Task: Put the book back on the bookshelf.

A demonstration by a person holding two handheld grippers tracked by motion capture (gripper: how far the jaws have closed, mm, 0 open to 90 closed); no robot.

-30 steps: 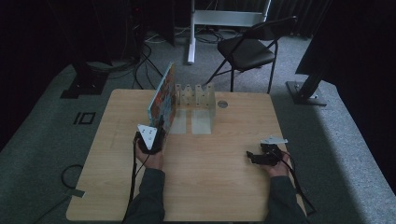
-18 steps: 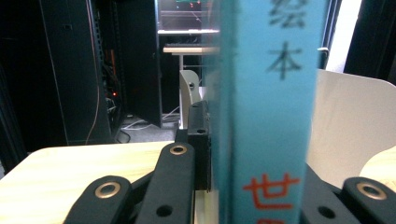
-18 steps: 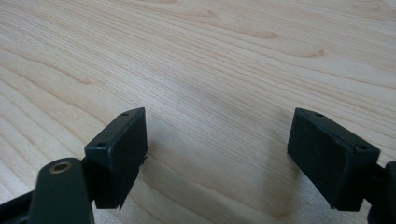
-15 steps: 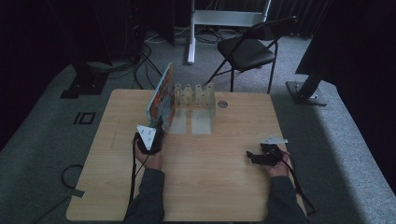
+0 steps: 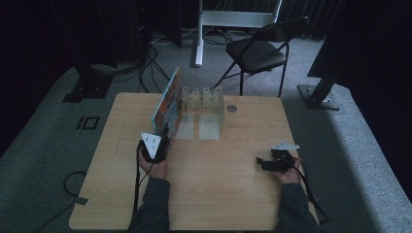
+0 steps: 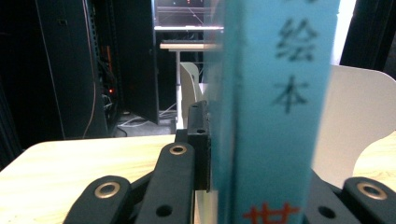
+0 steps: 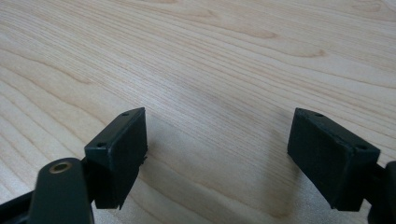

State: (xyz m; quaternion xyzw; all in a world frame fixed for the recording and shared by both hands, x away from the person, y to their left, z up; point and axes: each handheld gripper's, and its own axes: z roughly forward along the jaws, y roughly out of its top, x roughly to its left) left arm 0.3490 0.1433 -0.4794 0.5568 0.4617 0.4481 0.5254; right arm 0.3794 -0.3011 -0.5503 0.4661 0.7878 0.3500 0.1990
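My left gripper (image 5: 163, 138) squeezes a book (image 5: 168, 103) by its blue spine, and the book stands up on its edge on the desk (image 5: 228, 194). It stands right against the left side of a clear rack (image 5: 203, 104). One of my left fingers (image 6: 200, 144) presses flat on the spine (the spine has dark letters on it). My right gripper (image 7: 217, 158) hangs low over bare wood, far from the book, its fingers spread wide with nothing between them.

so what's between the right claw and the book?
Bare wooden table in the high view. The right claw rests open on the wood; the book stands upright in the left claw, beside the white rack.
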